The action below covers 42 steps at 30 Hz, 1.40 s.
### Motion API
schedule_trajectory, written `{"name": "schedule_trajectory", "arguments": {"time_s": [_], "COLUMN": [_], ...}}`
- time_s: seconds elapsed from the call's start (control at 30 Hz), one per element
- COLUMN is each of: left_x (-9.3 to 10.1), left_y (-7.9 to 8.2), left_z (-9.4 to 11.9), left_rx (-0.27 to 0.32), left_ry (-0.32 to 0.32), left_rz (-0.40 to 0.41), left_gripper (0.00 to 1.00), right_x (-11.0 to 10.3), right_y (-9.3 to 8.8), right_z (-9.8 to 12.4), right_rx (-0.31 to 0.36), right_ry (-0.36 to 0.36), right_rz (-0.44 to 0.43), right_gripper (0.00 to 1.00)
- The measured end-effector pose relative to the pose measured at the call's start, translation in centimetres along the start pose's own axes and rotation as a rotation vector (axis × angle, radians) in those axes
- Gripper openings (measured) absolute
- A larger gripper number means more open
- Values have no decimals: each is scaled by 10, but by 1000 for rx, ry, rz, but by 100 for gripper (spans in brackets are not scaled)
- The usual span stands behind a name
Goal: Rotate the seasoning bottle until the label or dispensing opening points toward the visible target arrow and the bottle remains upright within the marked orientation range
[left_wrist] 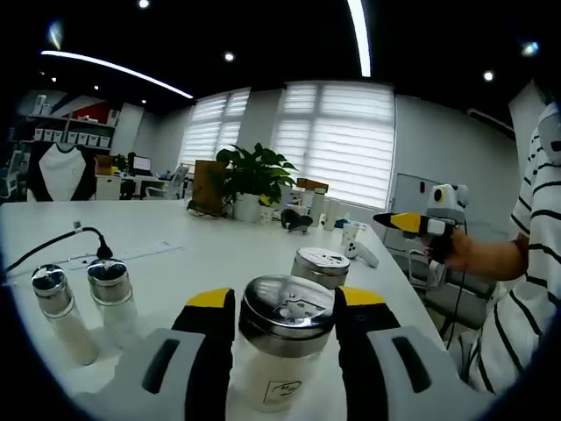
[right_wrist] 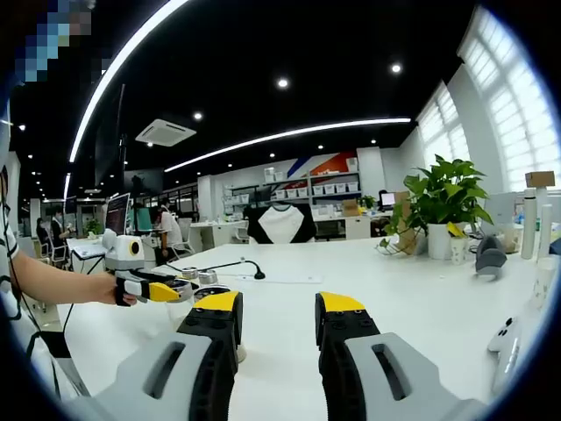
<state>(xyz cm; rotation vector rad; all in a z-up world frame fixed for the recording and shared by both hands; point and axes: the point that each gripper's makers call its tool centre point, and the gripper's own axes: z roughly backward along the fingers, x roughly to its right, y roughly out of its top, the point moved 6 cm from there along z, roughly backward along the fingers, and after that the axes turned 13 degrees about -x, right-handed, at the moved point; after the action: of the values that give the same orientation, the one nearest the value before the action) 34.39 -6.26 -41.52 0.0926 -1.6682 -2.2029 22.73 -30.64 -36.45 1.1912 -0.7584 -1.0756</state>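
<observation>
Between left tongs (left_wrist: 285, 329): upright seasoning bottle (left_wrist: 282, 351), chrome cap, pale contents, gripped; right tongs (right_wrist: 279, 320) released.

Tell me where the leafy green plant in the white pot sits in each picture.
Left gripper view: leafy green potted plant, upper centre, beyond the steel-lidded seasoning bottle between the fingers.
Right gripper view: plant at right, on the white table.
Shared landmark: black-and-white shirt display at the back.

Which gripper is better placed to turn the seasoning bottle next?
Left. The left gripper already has its jaws on either side of the seasoning bottle on the white table. The right gripper is open on nothing, held away from it.
</observation>
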Motion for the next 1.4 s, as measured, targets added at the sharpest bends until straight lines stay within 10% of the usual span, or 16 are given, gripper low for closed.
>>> {"name": "schedule_trajectory", "arguments": {"time_s": [1.13,1.4], "left_x": [13,14], "left_y": [-9,-10], "left_z": [4,5], "left_rx": [101,137], "left_ry": [517,549], "left_rz": [56,70], "left_gripper": [44,44], "right_x": [1,6], "right_y": [-1,-1], "right_z": [0,5], "right_rx": [11,21], "right_ry": [-6,-22], "right_rz": [3,-6], "right_gripper": [30,30]}}
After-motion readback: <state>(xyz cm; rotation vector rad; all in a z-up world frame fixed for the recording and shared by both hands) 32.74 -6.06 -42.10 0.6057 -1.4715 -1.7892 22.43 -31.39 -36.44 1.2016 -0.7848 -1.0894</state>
